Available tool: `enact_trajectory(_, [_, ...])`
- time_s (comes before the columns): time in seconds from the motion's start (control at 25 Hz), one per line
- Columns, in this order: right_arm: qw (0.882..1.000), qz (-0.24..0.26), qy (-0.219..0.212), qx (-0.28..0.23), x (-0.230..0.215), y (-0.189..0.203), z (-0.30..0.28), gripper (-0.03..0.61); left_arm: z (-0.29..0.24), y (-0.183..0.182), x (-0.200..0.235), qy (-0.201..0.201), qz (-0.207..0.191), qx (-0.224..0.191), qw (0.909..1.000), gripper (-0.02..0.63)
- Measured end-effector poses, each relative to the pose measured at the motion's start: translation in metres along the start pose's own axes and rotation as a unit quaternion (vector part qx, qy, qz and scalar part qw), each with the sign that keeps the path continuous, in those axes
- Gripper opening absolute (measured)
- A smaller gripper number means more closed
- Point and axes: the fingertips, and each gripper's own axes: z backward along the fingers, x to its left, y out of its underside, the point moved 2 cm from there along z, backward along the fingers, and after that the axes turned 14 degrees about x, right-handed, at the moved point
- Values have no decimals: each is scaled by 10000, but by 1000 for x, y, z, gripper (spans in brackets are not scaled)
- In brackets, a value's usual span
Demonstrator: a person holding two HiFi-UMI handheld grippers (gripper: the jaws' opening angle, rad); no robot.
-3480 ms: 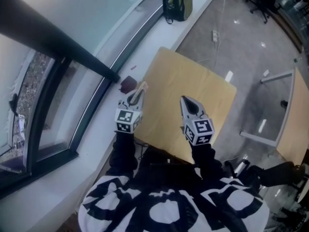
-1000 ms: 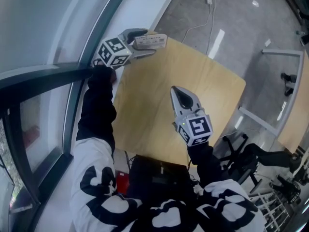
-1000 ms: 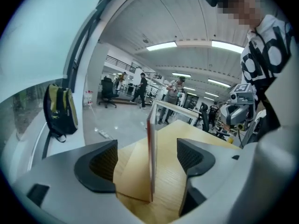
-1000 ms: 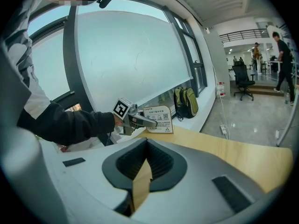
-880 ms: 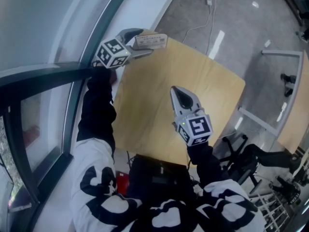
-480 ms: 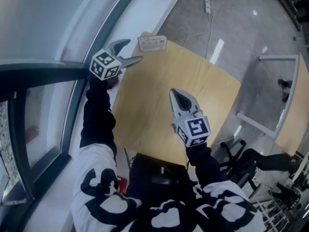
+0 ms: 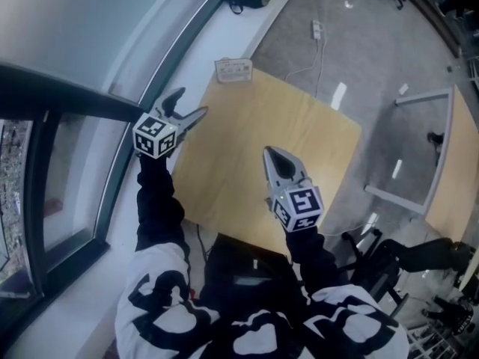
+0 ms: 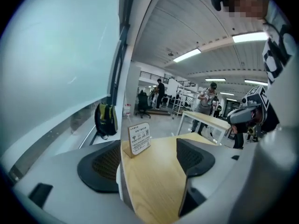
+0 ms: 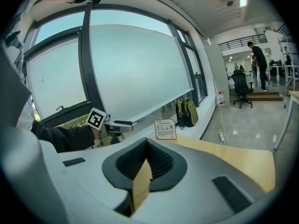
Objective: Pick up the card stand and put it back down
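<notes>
Looks done to me: card stand (image 7: 233,69) stands upright on the table's (image 7: 299,148) far corner, touching neither gripper; left gripper (image 7: 191,103) nearby, jaws spread and empty, right gripper (image 7: 273,155) jaws pressed together, holding nothing.

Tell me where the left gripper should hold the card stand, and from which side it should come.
Probably the upper part of the card stand, pinching its thin panel front to back. It stands upright on a small base at the table's far corner, printed face towards the open left gripper, so one jaw must pass behind it. Coming down from above seems best.
</notes>
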Motion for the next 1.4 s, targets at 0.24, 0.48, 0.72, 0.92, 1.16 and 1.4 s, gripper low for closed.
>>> enact_trajectory(0.24, [9998,119,-132,-128,27,11,28,17,49,-9,-53,-437,-18,-387,9983,383])
enact_trajectory(0.48, [9988,245,-277,-311,55,17,61,17,110,-12,-96,-1059,125,-848,9907,377])
enact_trajectory(0.72, [9971,372,-430,-499,74,21,91,17,163,-8,-135,-1464,478,-1229,9804,374])
enact_trajectory(0.92, [9949,490,-502,-722,89,19,118,17,188,-19,-180,-1591,573,-1396,9757,362])
enact_trajectory(1.16, [9911,633,-539,-1035,96,7,152,17,200,-36,-234,-1645,636,-1656,9703,295])
enact_trajectory(1.4, [9876,662,-461,-1350,92,-1,184,17,199,-48,-284,-1600,602,-1803,9686,238])
